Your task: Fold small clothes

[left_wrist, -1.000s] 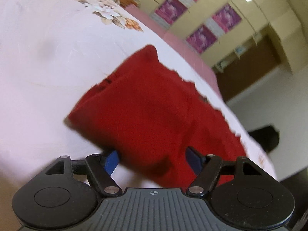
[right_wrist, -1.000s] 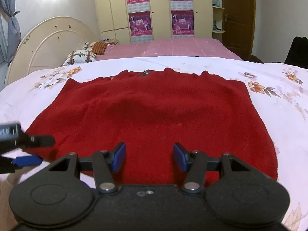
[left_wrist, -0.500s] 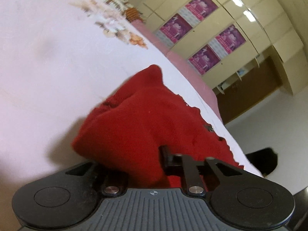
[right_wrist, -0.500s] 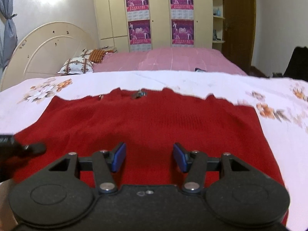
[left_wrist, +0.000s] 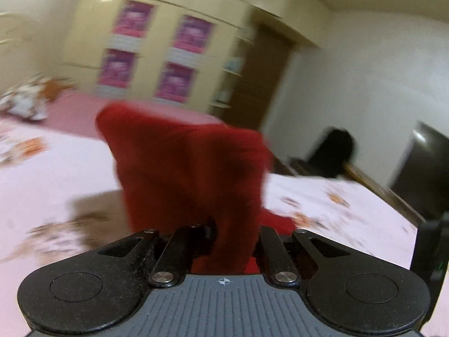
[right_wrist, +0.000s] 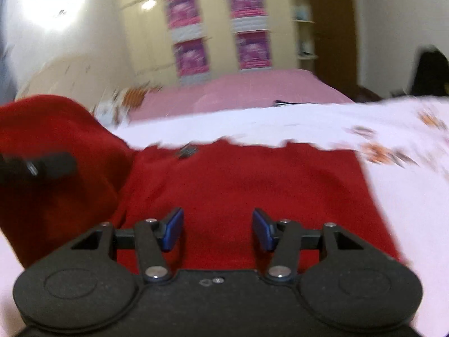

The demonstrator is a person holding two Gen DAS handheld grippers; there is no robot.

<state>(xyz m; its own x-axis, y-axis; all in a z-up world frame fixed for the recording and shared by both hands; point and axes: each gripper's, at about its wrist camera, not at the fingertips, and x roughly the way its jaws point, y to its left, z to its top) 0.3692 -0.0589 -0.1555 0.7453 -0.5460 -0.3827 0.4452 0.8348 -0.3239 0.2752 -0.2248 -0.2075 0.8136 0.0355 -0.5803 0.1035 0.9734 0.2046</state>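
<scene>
A red knit sweater [right_wrist: 252, 185] lies on the white floral bedspread [right_wrist: 322, 123]. My left gripper [left_wrist: 234, 233] is shut on the sweater's left edge [left_wrist: 190, 174] and holds that part lifted above the bed; the cloth hides its pads. In the right wrist view the raised fold [right_wrist: 53, 174] stands at the left with the left gripper's fingers [right_wrist: 42, 165] across it. My right gripper [right_wrist: 218, 229] is open and empty, low over the sweater's near part.
A pink sheet [right_wrist: 247, 90] and pillows [left_wrist: 25, 101] lie at the bed's far end. Wardrobe doors with purple posters [right_wrist: 219, 28] stand behind. A dark chair [left_wrist: 334, 151] and a wooden bed rail [left_wrist: 373, 185] are to the right.
My left gripper closed on the sweater's left edge, lifted it off the bed and swung it rightward. My right gripper stayed open and tilted up a little.
</scene>
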